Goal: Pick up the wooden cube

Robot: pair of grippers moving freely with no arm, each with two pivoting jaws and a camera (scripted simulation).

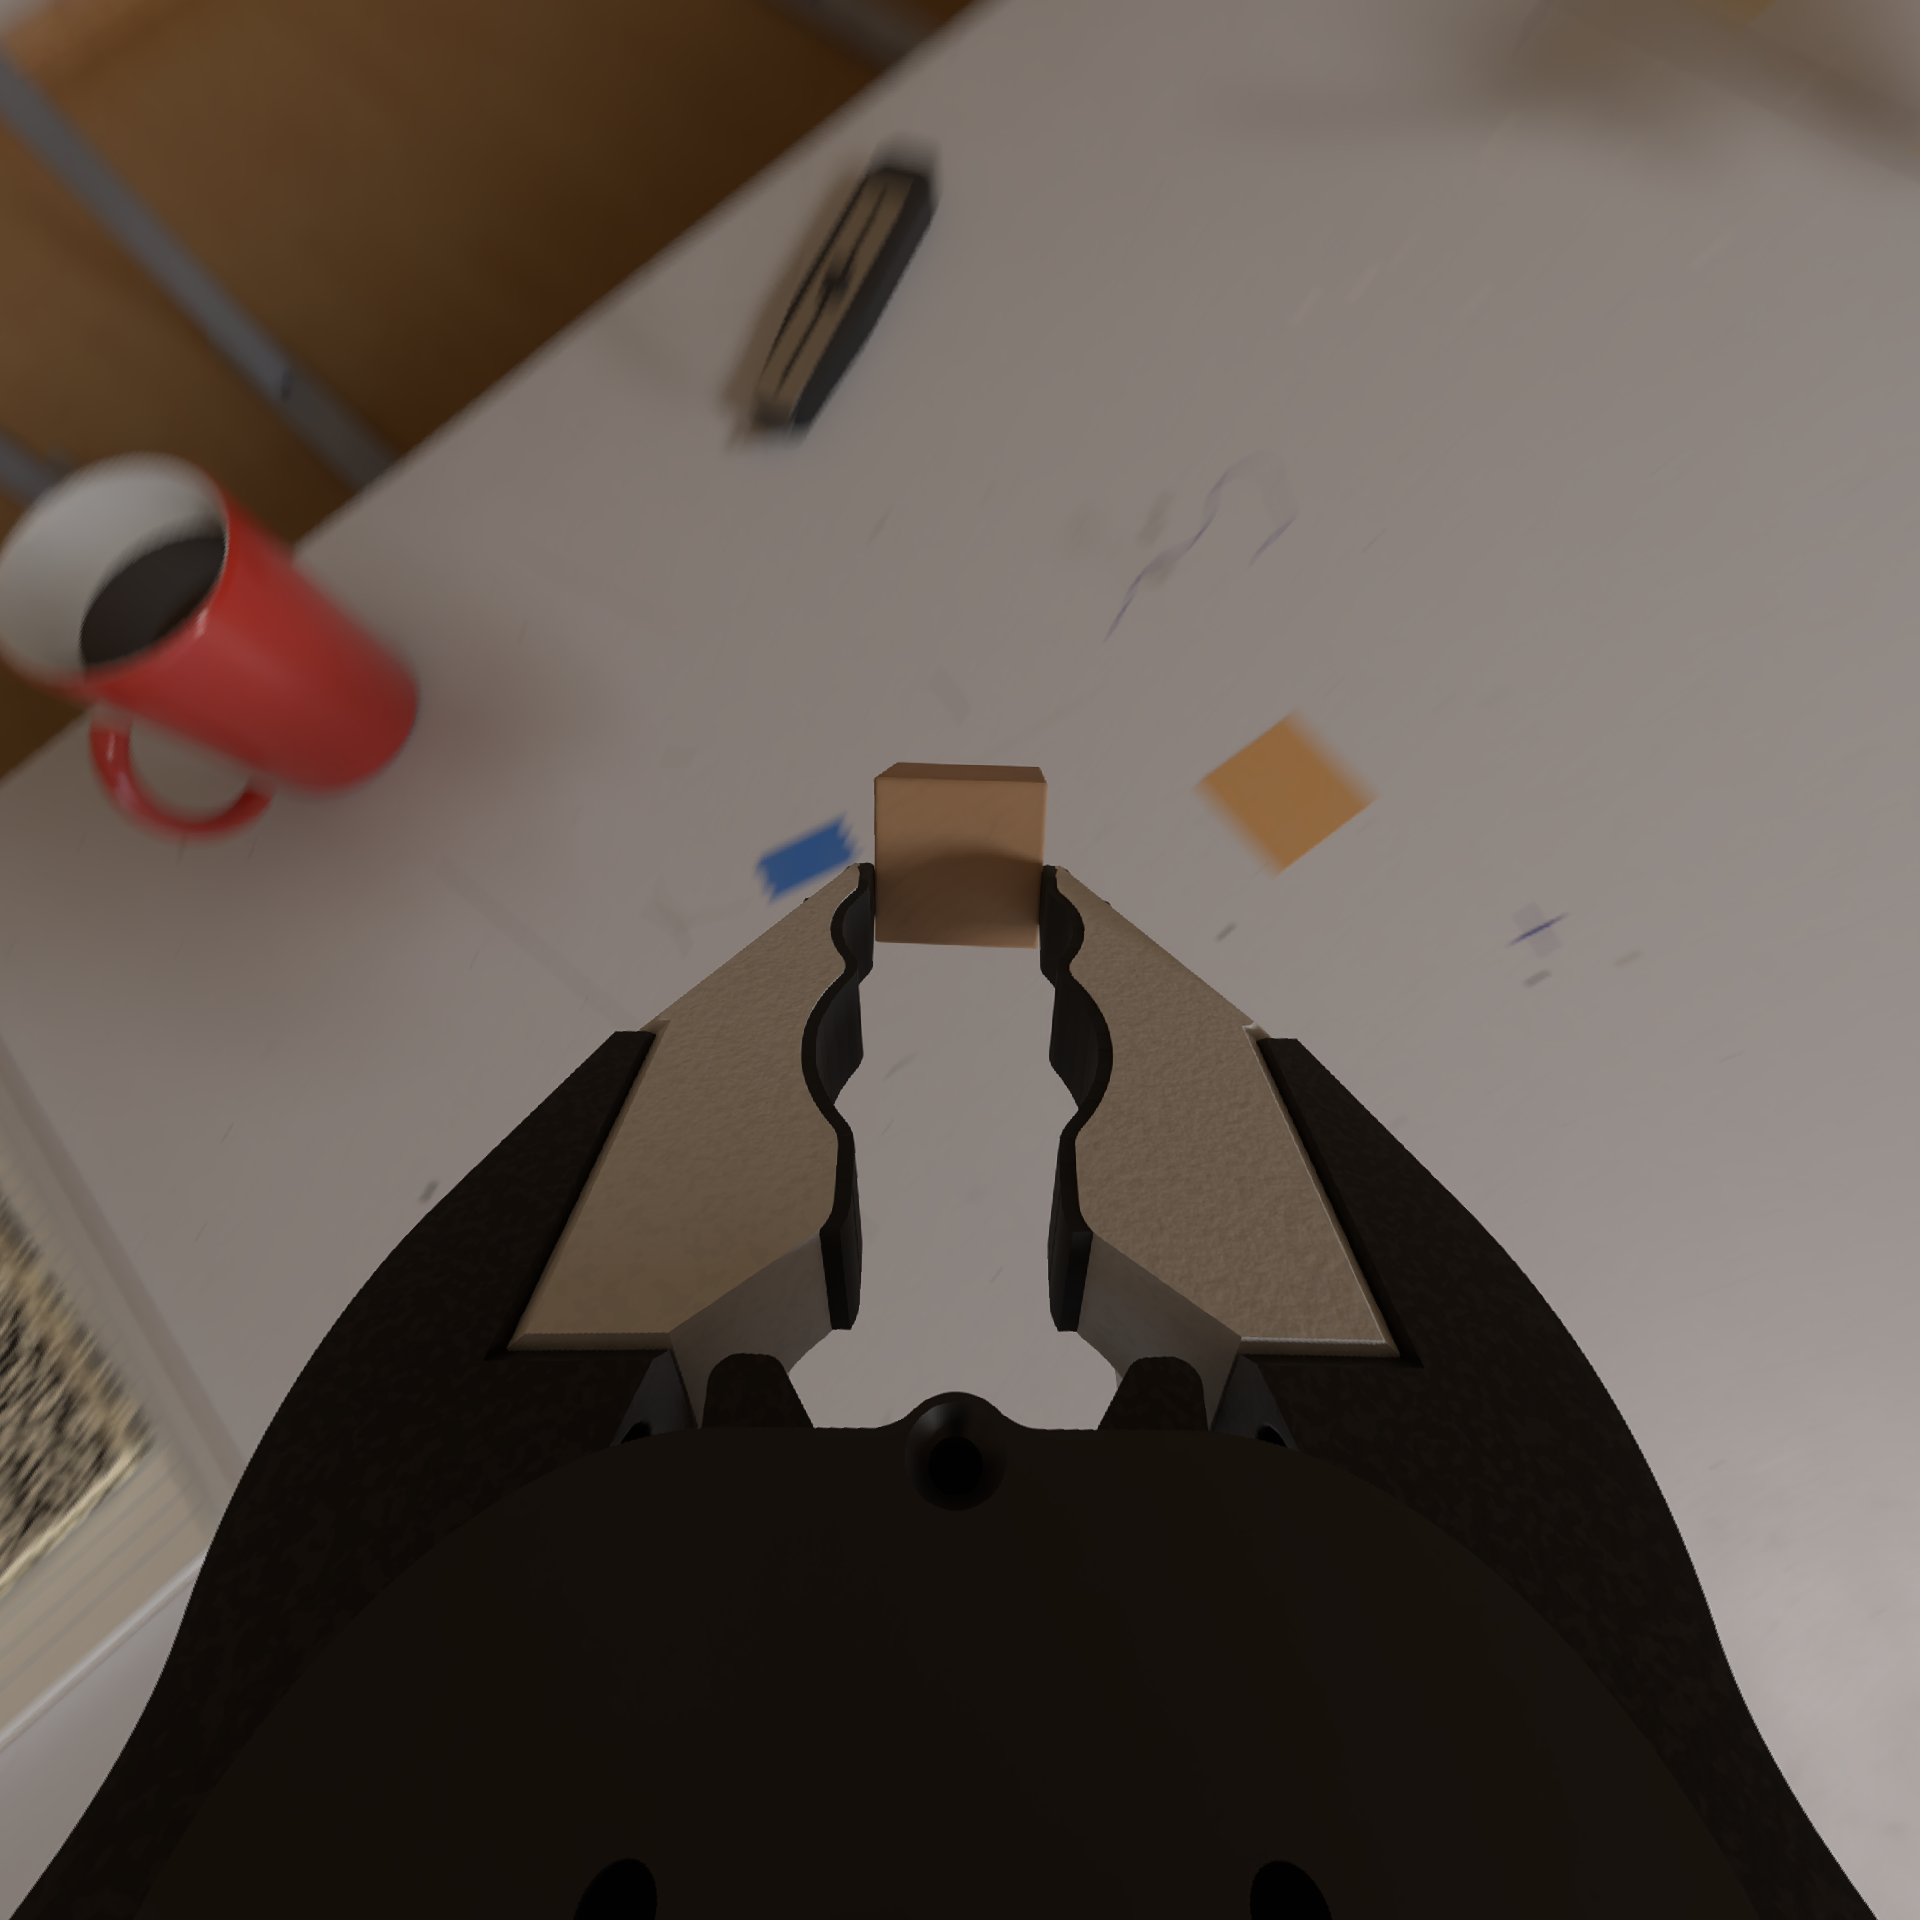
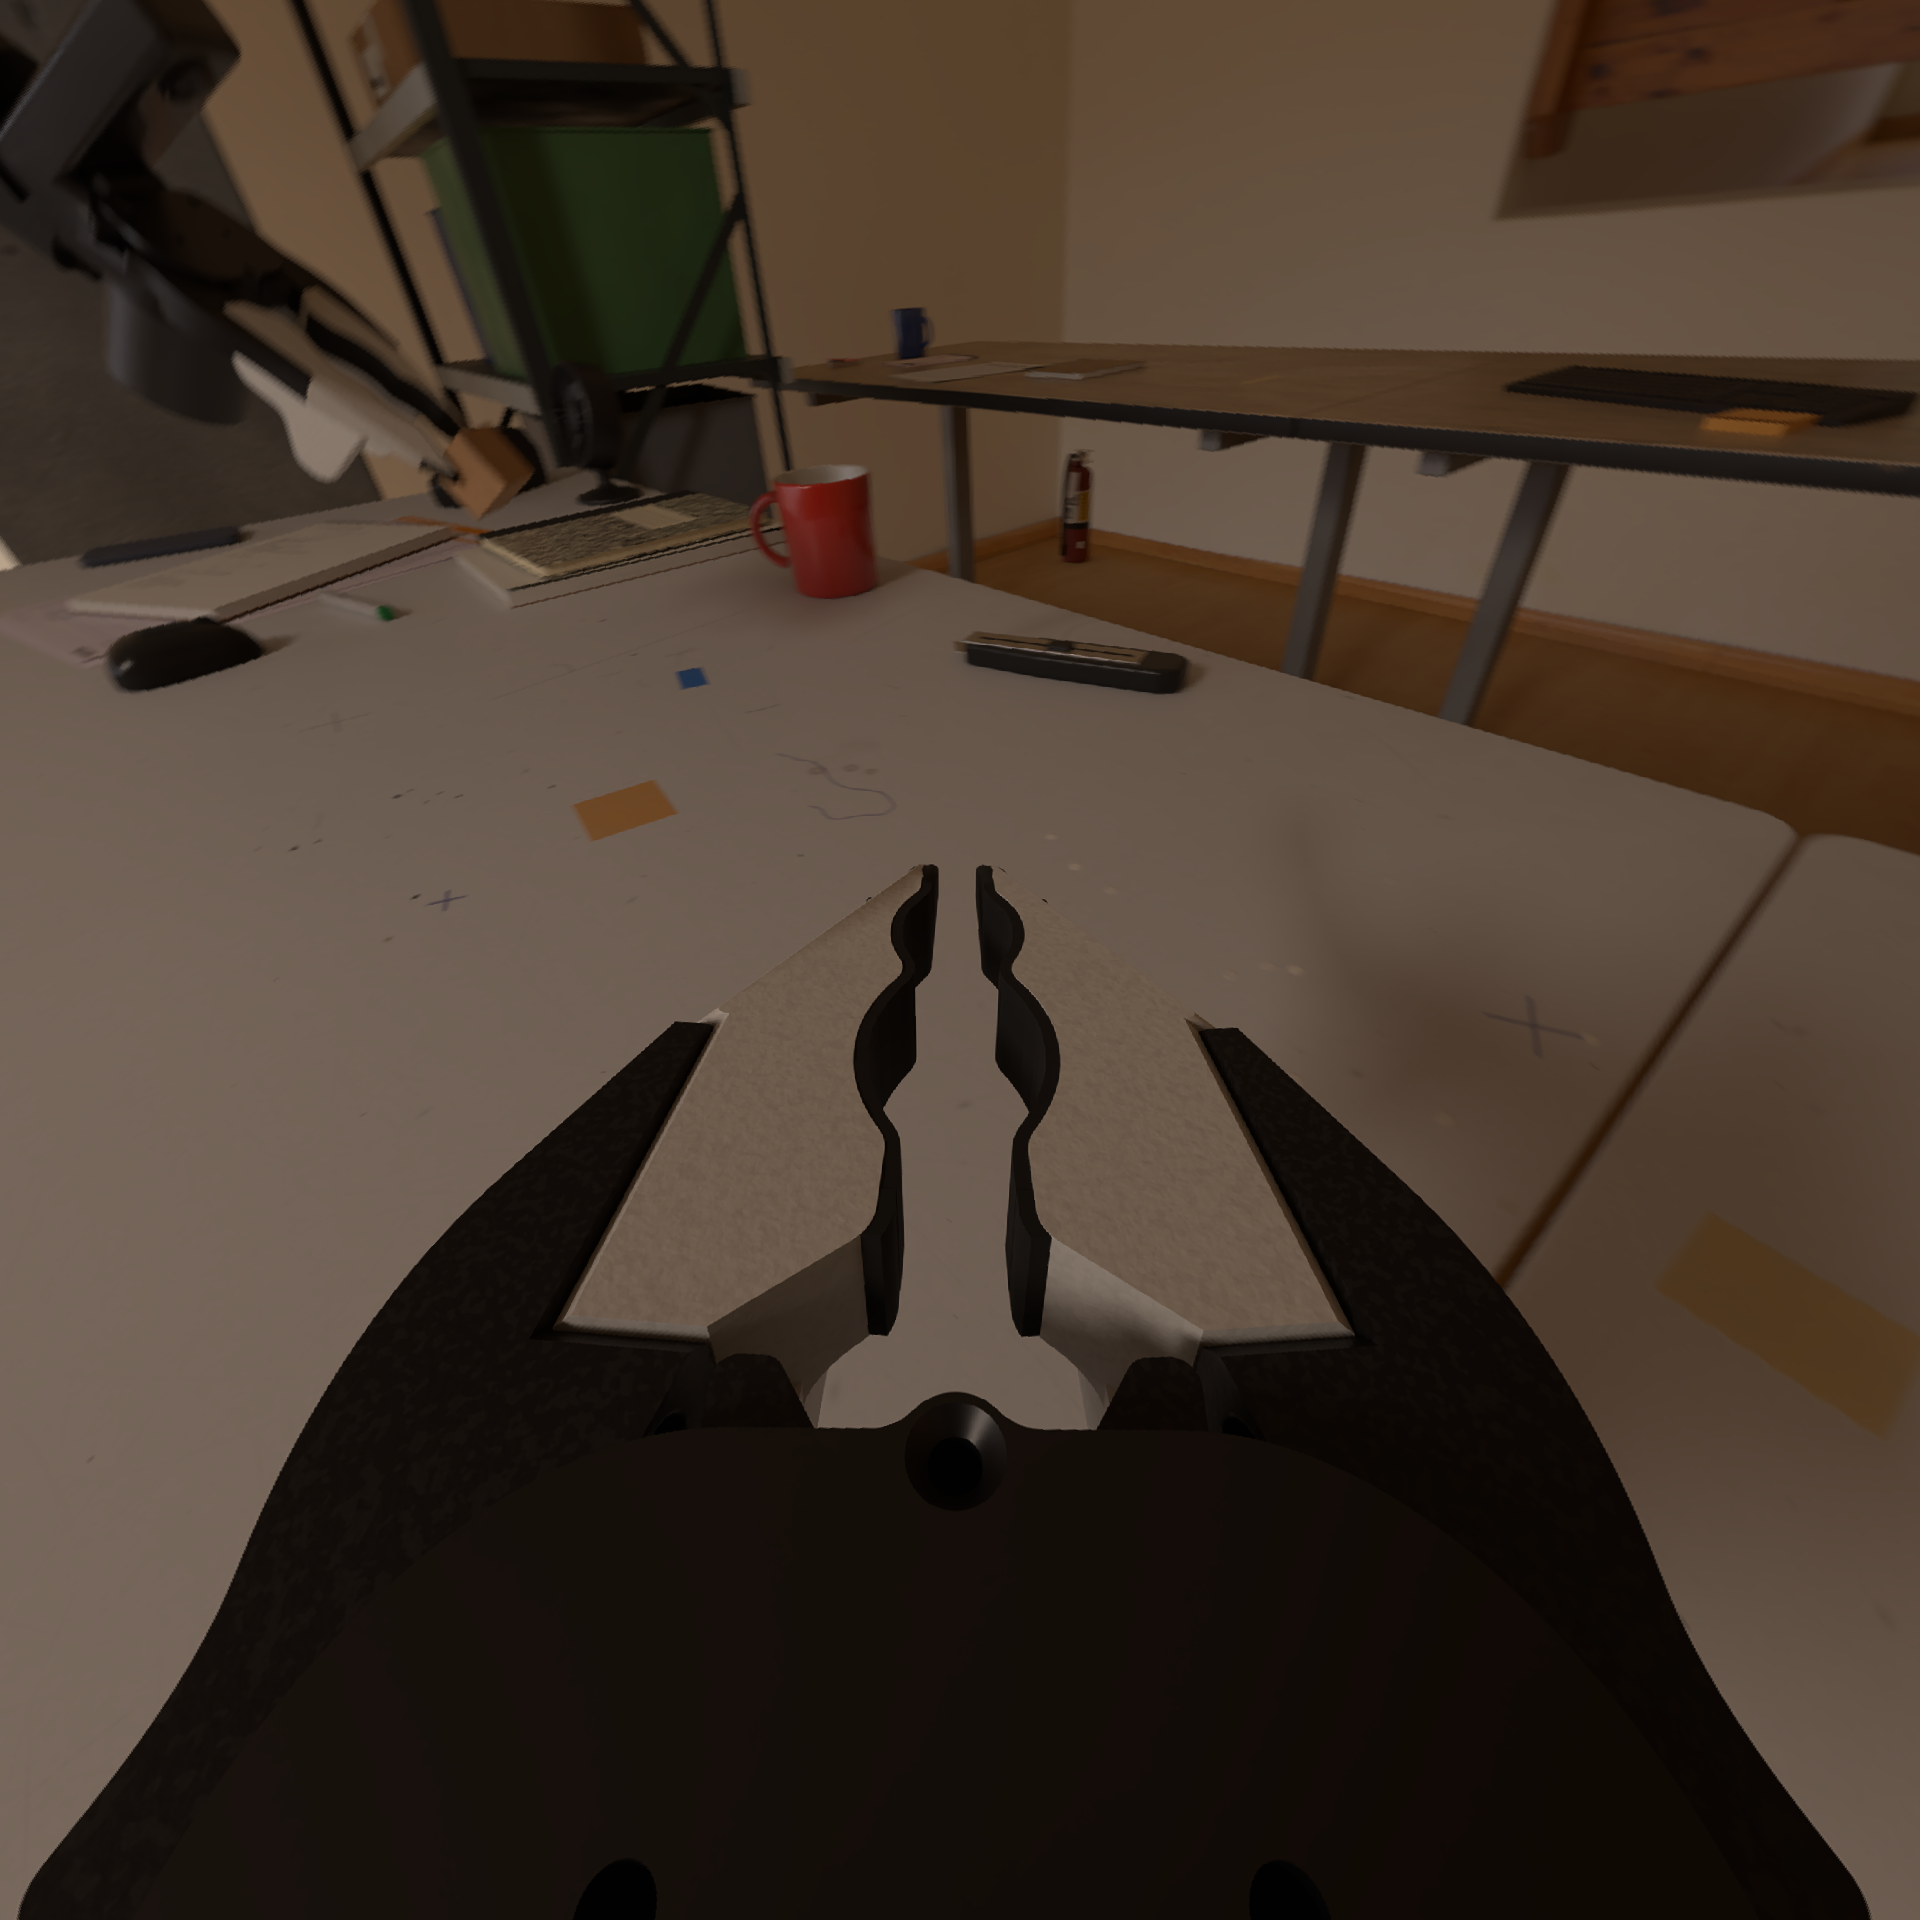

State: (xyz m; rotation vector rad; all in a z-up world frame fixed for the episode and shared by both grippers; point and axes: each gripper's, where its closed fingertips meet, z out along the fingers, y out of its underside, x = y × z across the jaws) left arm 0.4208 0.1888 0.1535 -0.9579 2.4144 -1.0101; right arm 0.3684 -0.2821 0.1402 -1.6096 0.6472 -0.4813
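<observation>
The wooden cube point(image 1: 958, 854) is a small light-brown block held between the tips of my left gripper point(image 1: 958, 902), which is shut on it and holds it well above the white table point(image 1: 1351, 1143). In the right wrist view the cube point(image 2: 490, 468) shows at the far left, clamped in the left gripper high over the table's far end. My right gripper point(image 2: 956, 883) hangs low over the near middle of the table point(image 2: 312, 1039), its fingertips point(image 2: 920, 883) almost together with nothing between them.
A red mug point(image 1: 223, 644) point(image 2: 828, 530), a black flat case point(image 1: 842, 301) point(image 2: 1075, 663), an orange patch point(image 1: 1286, 792) point(image 2: 624, 808) and a blue patch point(image 1: 805, 857) point(image 2: 692, 678) lie on the table. A black mouse point(image 2: 182, 655), notebooks point(image 2: 613, 540), a shelf rack point(image 2: 582, 208) and another table point(image 2: 1455, 405) stand beyond.
</observation>
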